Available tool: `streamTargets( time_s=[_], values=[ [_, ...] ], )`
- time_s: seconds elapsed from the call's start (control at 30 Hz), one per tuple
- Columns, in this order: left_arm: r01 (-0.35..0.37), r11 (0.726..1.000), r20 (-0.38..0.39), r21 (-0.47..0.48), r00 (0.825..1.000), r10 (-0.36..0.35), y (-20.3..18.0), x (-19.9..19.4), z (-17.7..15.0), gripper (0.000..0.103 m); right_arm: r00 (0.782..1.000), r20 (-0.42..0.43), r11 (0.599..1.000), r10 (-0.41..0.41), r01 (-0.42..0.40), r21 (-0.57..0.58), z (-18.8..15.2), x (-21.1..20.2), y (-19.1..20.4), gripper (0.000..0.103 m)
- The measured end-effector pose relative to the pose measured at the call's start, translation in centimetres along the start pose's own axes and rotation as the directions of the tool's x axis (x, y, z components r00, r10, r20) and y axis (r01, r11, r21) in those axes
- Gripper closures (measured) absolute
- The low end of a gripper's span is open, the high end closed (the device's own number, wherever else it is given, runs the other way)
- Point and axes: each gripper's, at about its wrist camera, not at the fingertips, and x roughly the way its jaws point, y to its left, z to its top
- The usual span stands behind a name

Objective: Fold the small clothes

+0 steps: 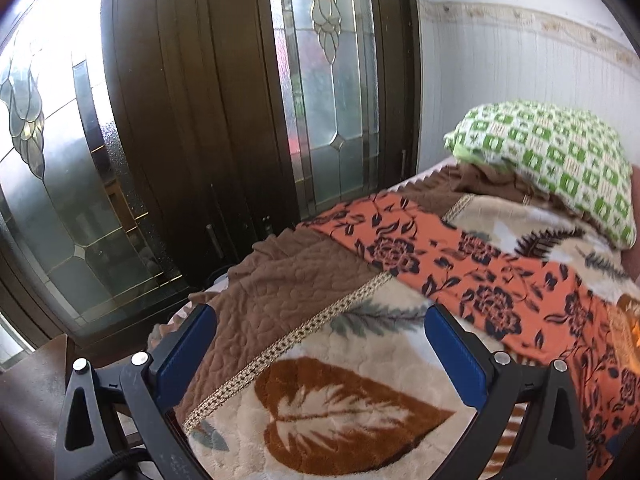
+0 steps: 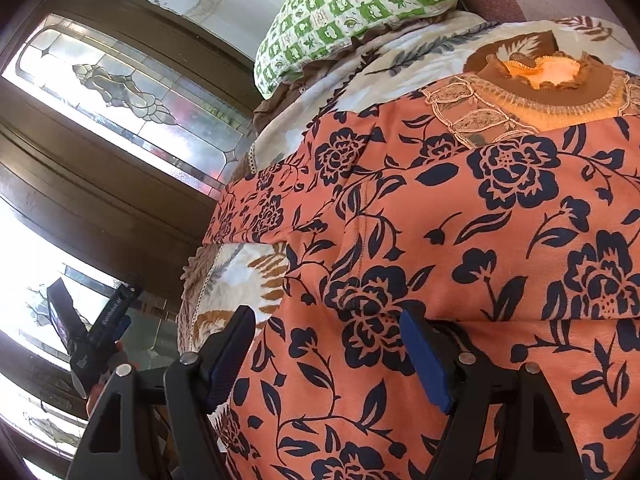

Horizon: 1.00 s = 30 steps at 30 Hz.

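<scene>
Only your right view shows the dress's (image 2: 460,240) collar, both grippers (image 1: 320,344) (image 2: 328,344) gape empty, its hem cut off.

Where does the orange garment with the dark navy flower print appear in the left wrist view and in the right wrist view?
Left wrist view: the orange garment with the dark navy flower print runs diagonally from centre to lower right across the leaf-patterned blanket.
Right wrist view: it fills the centre and right of the picture, reaching under the open jaws.
Shared landmark: the green-and-white checked pillow, at upper right in the left view, top centre in the right.
</scene>
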Motion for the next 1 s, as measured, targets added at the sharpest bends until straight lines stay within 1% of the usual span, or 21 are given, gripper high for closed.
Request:
streamTargets(
  time_s=[0.13, 0.23, 0.33, 0.4, 0.5, 0.57, 0.6, 0.63, 0.7, 0.73, 0.8, 1.0],
  values=[
    [-0.019, 1.0, -0.032, 0.013, 0.999, 0.02, 0.3, 0.7, -0.3, 0.0, 1.0, 0.003, 1.0, -0.002, 0.002, 0.001, 0.0, 0.0, -0.3, 0.025],
    [-0.012, 0.999, -0.058, 0.04, 0.998, 0.014, 0.0, 1.3, -0.8, 0.0, 1.0, 0.0, 1.0, -0.002, 0.002, 0.004, 0.0, 0.1, -0.7, 0.025],
    [0.02, 0.993, -0.088, 0.12, 0.996, -0.01, -1.7, 1.7, -1.6, 0.0, 1.0, -0.002, 1.0, -0.009, 0.009, 0.005, -0.1, 0.2, -1.0, 0.025],
    [0.067, 0.982, -0.109, 0.175, 0.993, -0.048, -3.2, 1.7, -2.2, 0.0, 1.0, -0.006, 1.0, -0.012, 0.012, 0.004, -0.1, 0.2, -1.2, 0.025],
    [0.131, 0.957, -0.125, 0.258, 0.987, -0.101, -5.8, 0.8, -3.3, 0.0, 1.0, 0.0, 1.0, -0.025, 0.025, -0.004, -0.1, -0.3, -1.3, 0.025],
    [0.17, 0.936, -0.125, 0.309, 0.983, -0.138, -7.7, -0.4, -4.0, 0.0, 0.999, 0.012, 0.999, -0.04, 0.04, -0.013, -0.1, -1.0, -1.4, 0.025],
    [0.182, 0.93, -0.124, 0.32, 0.981, -0.15, -8.2, -0.8, -4.2, 0.0, 0.999, 0.022, 0.999, -0.049, 0.05, -0.02, -0.1, -1.6, -1.4, 0.025],
    [0.205, 0.917, -0.123, 0.341, 0.977, -0.173, -9.2, -1.6, -4.6, 0.0, 0.998, 0.03, 0.998, -0.056, 0.057, -0.025, -0.1, -2.2, -1.4, 0.025],
    [0.228, 0.903, -0.122, 0.364, 0.973, -0.196, -10.3, -2.7, -5.0, 0.0, 0.996, 0.05, 0.997, -0.072, 0.074, -0.035, -0.2, -3.5, -1.6, 0.025],
    [0.245, 0.889, -0.121, 0.386, 0.969, -0.215, -11.3, -3.6, -5.5, 0.0, 0.995, 0.061, 0.996, -0.08, 0.083, -0.039, -0.2, -4.3, -1.6, 0.025],
    [0.256, 0.875, -0.118, 0.411, 0.967, -0.227, -12.5, -4.3, -5.7, 0.0, 0.992, 0.083, 0.994, -0.096, 0.1, -0.041, -0.4, -5.9, -2.0, 0.025],
    [0.31, 0.817, -0.123, 0.486, 0.95, -0.287, -16.3, -7.0, -7.7, 0.0, 0.98, 0.141, 0.989, -0.14, 0.144, -0.023, -1.1, -10.4, -3.2, 0.025]
  ],
)
